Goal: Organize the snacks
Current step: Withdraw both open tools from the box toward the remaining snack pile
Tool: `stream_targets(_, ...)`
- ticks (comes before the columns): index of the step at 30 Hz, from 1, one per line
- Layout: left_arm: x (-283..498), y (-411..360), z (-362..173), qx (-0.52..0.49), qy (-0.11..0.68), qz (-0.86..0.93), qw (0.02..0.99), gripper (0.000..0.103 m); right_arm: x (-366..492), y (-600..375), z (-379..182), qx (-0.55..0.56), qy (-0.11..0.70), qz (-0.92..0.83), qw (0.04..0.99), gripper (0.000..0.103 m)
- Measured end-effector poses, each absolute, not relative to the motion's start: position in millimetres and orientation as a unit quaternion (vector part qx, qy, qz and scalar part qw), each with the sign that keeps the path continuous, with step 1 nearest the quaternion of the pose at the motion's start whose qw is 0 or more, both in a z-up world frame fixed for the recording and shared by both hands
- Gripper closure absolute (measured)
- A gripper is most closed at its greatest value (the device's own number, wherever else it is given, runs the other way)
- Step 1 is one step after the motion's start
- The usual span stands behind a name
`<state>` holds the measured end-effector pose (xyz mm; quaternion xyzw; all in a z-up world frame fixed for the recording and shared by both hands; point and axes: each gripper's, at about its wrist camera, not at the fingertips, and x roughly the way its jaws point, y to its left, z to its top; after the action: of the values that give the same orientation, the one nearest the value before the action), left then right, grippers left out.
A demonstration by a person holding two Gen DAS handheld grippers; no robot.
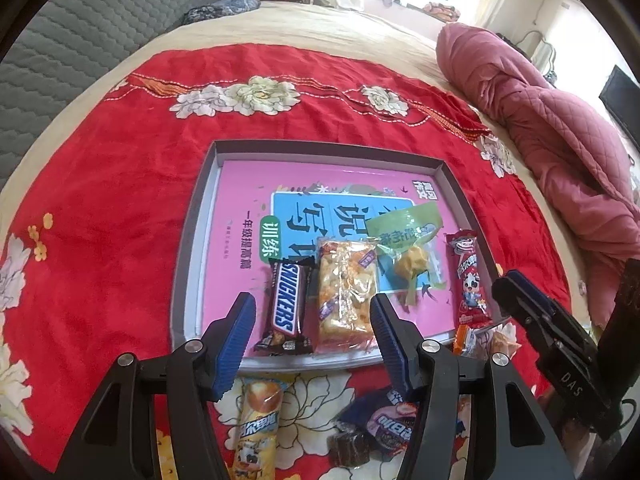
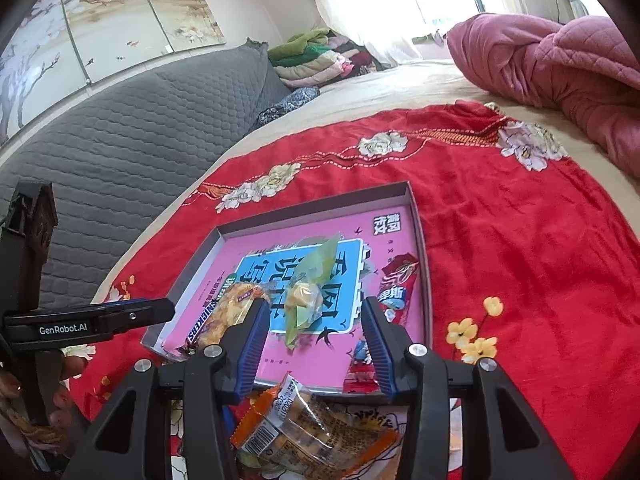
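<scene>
Left wrist view, lower frame: left gripper [image 1: 312,344] spread wide, blue pads empty, above the near rim of the tray [image 1: 188,236]. Along the bottom edge, loose on the red cloth [image 1: 120,168]: yellow wafer pack [image 1: 256,412], dark blue snack pack [image 1: 384,428], brown wrapped sweet [image 1: 348,446]. Centre frame, inside the tray on a pink booklet [image 1: 240,200]: Snickers bar [image 1: 286,308], just beside it a clear rice-crisp bar [image 1: 346,292], then a green-wrapped candy [image 1: 408,256], and a red stick pack [image 1: 470,280] against the right wall. Right edge: right gripper [image 1: 532,320], seen side-on.

Right wrist view, lower centre: right gripper [image 2: 314,344] likewise wide apart and empty; orange-trimmed clear snack pack [image 2: 304,428] lying beneath it, outside the tray's near rim. Upper right: pink quilt [image 2: 560,64]. Upper left: grey headboard [image 2: 140,120].
</scene>
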<state>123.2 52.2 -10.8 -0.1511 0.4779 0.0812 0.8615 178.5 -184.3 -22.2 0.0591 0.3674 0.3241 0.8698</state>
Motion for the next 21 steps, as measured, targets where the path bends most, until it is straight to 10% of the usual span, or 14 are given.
stream_targets(21, 102.3, 53.5, -0.4, -0.166, 0.467, 0.051, 0.867, 0.041, 162.0, -239.4, -6.1, 0.074, 0.352, 0.248, 0.9, 0.048)
